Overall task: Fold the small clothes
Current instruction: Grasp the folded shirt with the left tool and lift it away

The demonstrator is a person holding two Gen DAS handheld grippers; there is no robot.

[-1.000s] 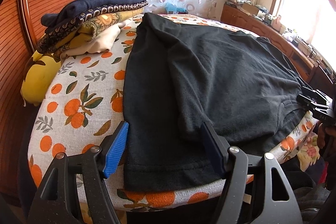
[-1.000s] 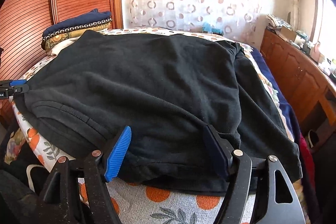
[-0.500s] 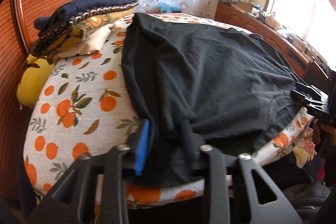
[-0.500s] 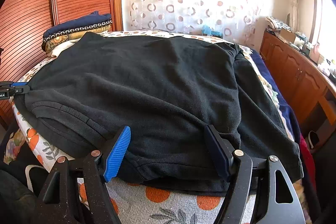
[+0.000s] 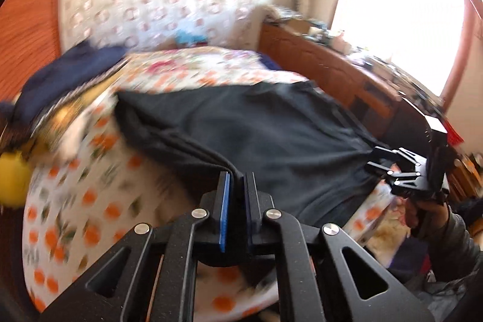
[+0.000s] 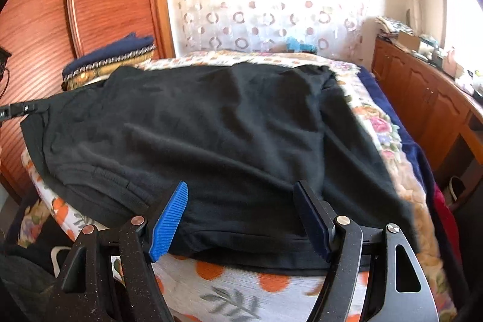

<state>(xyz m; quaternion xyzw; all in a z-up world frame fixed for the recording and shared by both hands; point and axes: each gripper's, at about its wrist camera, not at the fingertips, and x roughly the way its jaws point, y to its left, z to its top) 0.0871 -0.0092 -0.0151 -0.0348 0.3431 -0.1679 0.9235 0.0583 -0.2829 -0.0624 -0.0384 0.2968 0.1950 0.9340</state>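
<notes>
A black t-shirt (image 5: 271, 129) (image 6: 217, 135) lies spread on the bed. My left gripper (image 5: 235, 174) is shut on a bunched corner of its near edge and holds it lifted off the bed; the left wrist view is blurred. My right gripper (image 6: 241, 201) is open, its blue pads either side of the shirt's near hem, low over the cloth. The right gripper also shows in the left wrist view (image 5: 374, 159) at the shirt's right edge. The left gripper's tip shows at the far left of the right wrist view (image 6: 15, 110).
The bed carries an orange-print sheet (image 5: 75, 201) (image 6: 241, 285). A stack of folded clothes (image 5: 60, 80) (image 6: 108, 65) sits by the wooden headboard (image 6: 90, 5). A wooden sideboard (image 6: 422, 98) runs along the right under a window. A yellow cushion (image 5: 12, 177) lies at the left.
My left gripper has closed on the shirt's near corner and lifted it up and toward the right. The right gripper has stayed open over the hem, hardly moving.
</notes>
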